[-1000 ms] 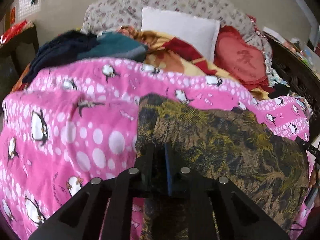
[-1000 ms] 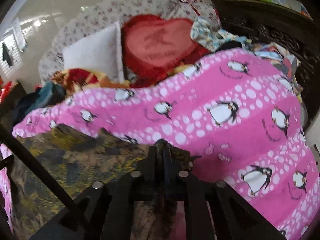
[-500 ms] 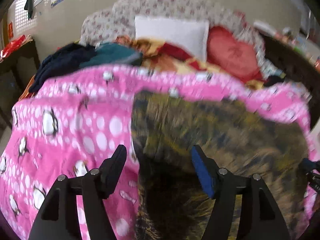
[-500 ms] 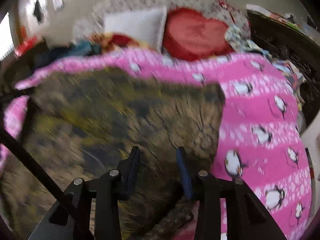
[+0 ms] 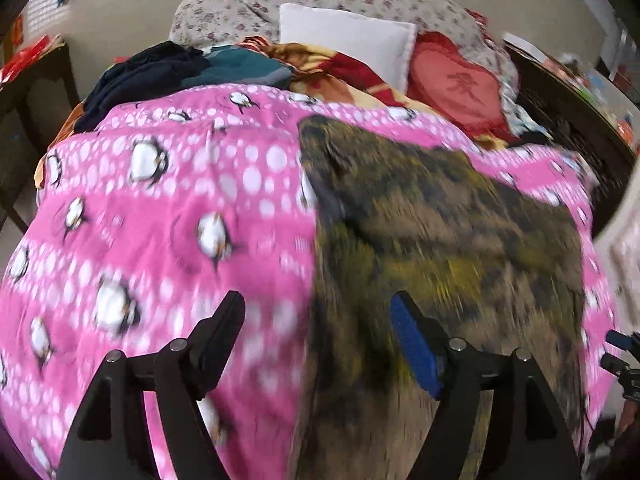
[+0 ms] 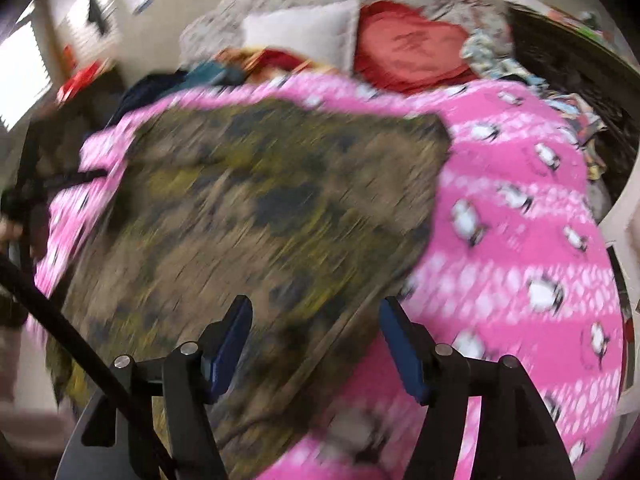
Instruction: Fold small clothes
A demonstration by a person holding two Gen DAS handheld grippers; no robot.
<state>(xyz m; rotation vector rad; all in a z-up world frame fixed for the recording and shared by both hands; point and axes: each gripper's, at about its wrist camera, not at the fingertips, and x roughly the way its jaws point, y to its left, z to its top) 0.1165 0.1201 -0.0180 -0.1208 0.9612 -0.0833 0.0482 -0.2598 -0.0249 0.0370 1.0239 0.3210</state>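
A dark olive and brown patterned garment (image 5: pixel 440 240) lies spread flat on the pink penguin blanket (image 5: pixel 180 220); it also shows in the right wrist view (image 6: pixel 248 216). My left gripper (image 5: pixel 316 320) is open and empty over the garment's near left edge. My right gripper (image 6: pixel 316 324) is open and empty over the garment's near right edge. Both views are motion-blurred.
A white pillow (image 5: pixel 344 44) and a red heart cushion (image 5: pixel 460 84) lie at the head of the bed. A pile of dark and teal clothes (image 5: pixel 172 72) sits at the back left. Dark wooden furniture (image 6: pixel 560 52) stands on the right.
Both grippers were shut on the garment's near edge a second ago. They have opened, let it go and pulled back; the garment now lies flat.
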